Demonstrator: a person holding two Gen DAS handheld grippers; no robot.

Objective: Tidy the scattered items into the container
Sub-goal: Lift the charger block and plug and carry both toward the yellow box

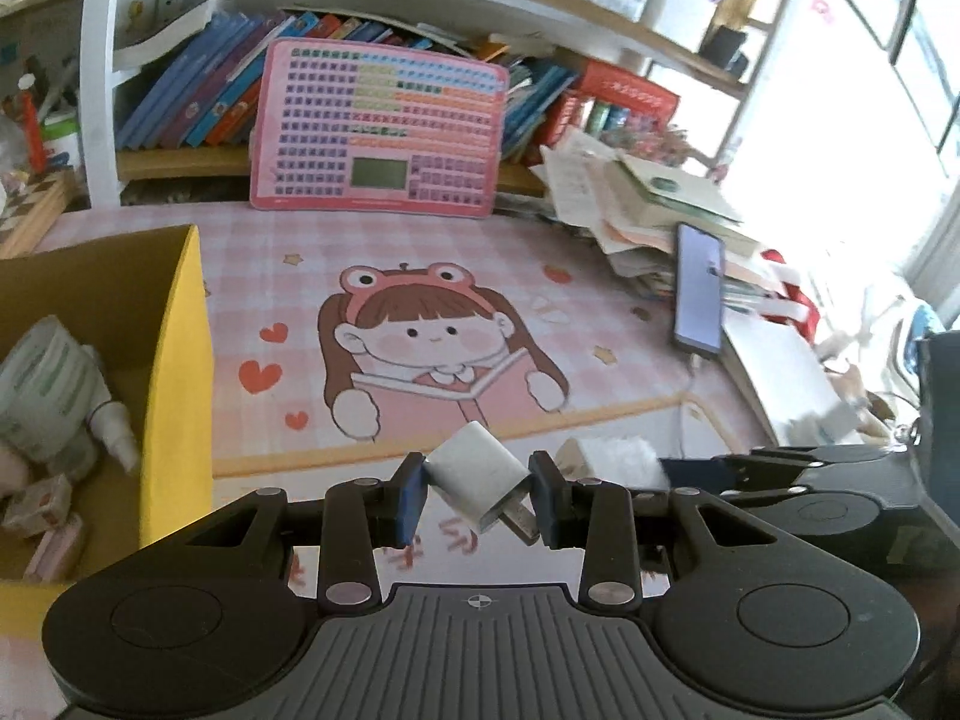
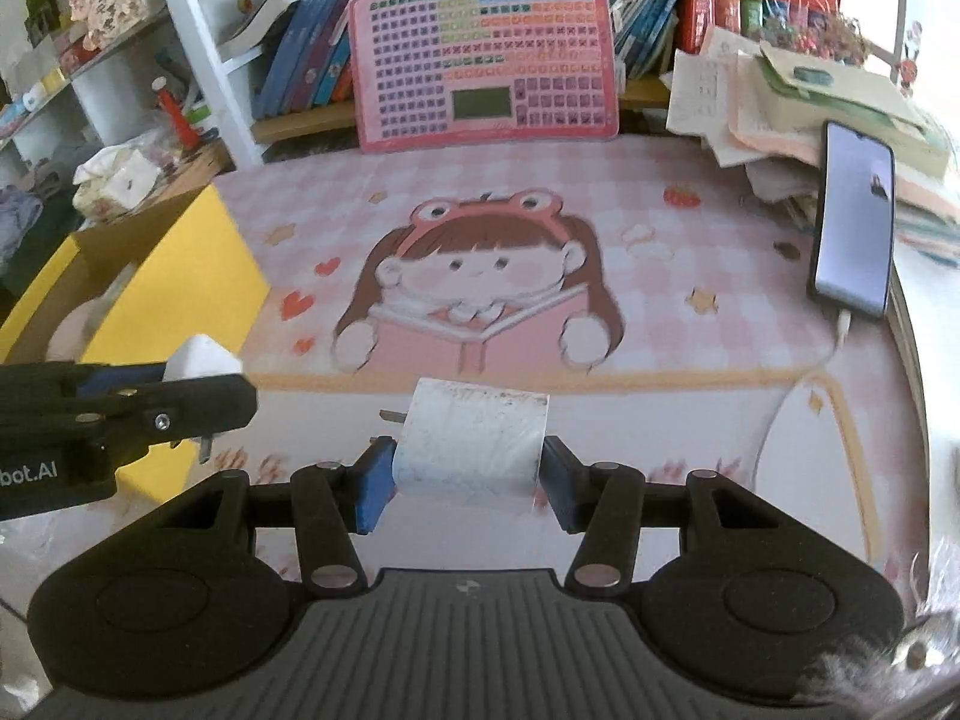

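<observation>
A pink cartoon desk mat [image 1: 420,276] lies before crowded bookshelves. My left claw [image 1: 478,495] clenches a small white charger [image 1: 477,471]; my right claw [image 2: 468,474] grips a bigger white plug block [image 2: 474,438]. The yellow box [image 1: 174,372] sits at nine o'clock, bottles inside.

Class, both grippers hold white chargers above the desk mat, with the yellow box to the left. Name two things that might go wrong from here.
1. The left gripper pinches its small charger tilted, so it might twist free.
2. The grippers are close together; heading for the yellow box at once, the right gripper and its charger might bump the left.
</observation>
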